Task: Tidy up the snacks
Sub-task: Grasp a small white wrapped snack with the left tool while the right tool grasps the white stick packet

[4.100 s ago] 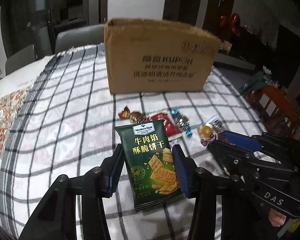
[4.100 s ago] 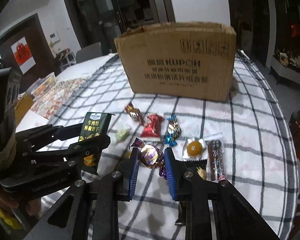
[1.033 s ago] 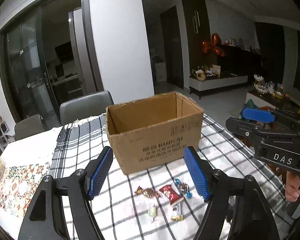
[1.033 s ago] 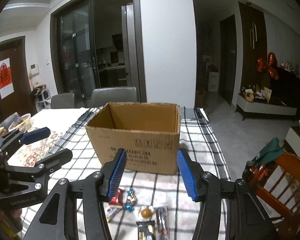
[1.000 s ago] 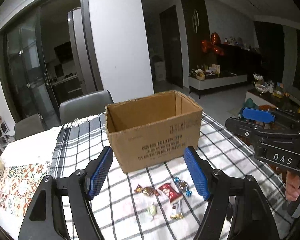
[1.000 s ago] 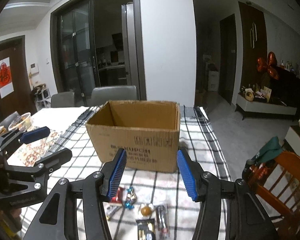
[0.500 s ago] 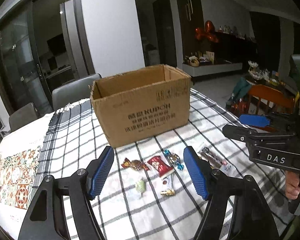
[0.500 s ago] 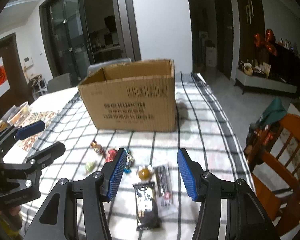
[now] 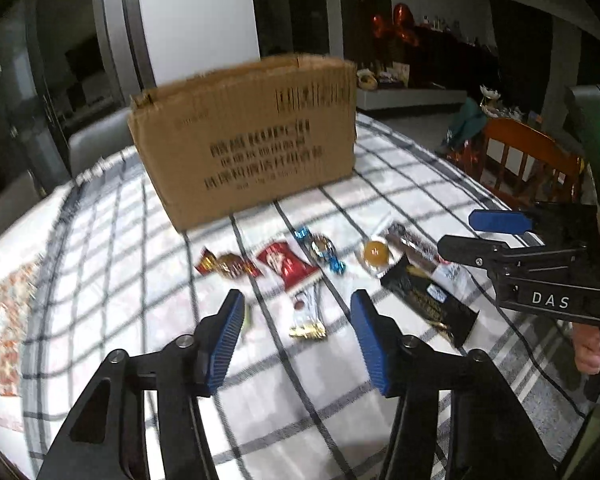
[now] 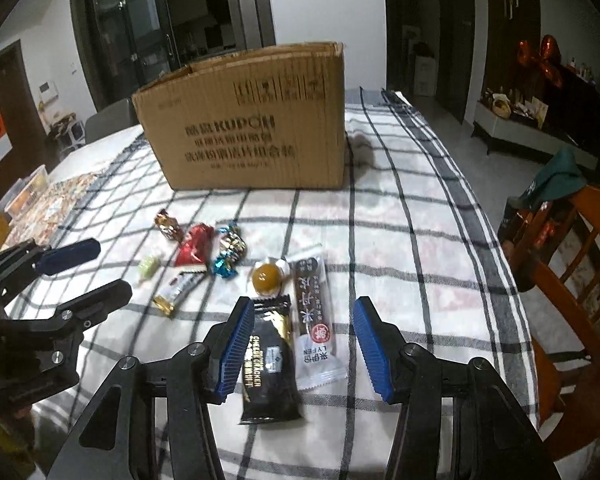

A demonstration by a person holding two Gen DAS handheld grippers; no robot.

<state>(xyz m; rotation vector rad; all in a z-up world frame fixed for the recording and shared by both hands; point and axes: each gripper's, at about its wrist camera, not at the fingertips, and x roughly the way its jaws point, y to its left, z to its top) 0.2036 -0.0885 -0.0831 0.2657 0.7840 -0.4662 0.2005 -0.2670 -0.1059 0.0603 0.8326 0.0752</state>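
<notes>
Snacks (image 10: 228, 250) should be approached squarely: the left gripper (image 9: 296, 320), empty and closing, over the gold-ended bar (image 9: 306, 314); the right gripper (image 10: 304, 344), released, over the black cracker pack (image 10: 269, 360).

Left gripper (image 9: 298, 334) above snacks on a checked tablecloth (image 9: 112, 280)

Its jaws are closing with nothing clamped; a gold-ended bar (image 9: 308, 314) lies between them, a cardboard box (image 9: 244, 140) beyond.
</notes>
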